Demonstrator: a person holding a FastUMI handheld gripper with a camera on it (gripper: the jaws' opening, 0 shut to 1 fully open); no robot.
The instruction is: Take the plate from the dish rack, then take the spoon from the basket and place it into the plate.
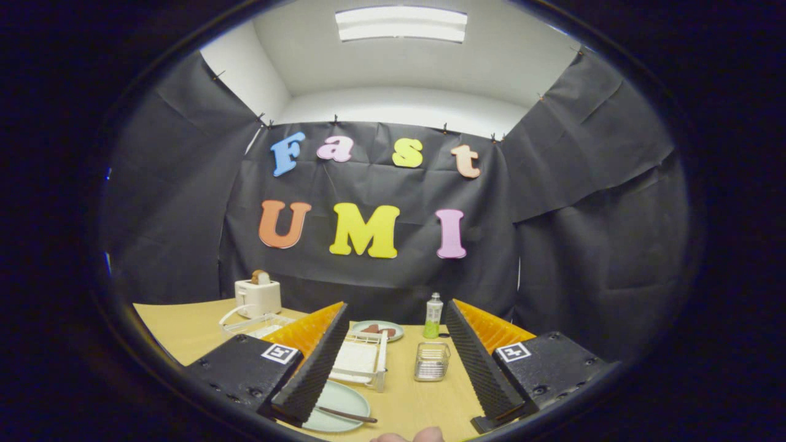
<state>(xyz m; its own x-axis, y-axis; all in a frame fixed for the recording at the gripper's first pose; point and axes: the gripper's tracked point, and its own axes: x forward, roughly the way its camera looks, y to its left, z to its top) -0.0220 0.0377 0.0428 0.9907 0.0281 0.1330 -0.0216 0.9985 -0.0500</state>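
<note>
Wooden table (424, 399): spoon (346, 415) lies in plate (338, 399), gripper (393, 393) fingers apart above, holding nothing

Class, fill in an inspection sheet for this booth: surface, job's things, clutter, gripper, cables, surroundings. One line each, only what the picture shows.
Surface: light wooden table, bare patch between the fingers.
Job's things: pale green plate lies flat on the table by the near finger, with the spoon resting across it; white dish rack just beyond the plate; clear basket stands between the fingers, contents too small to tell.
Clutter: white toaster with toast in it; green bottle; a second plate behind the rack.
Gripper: gripper open, fingers apart, holding nothing.
Cables: nothing seen.
Surroundings: black cloth wall, ceiling light, fingertips of a person's hand at the table's near edge.
</note>
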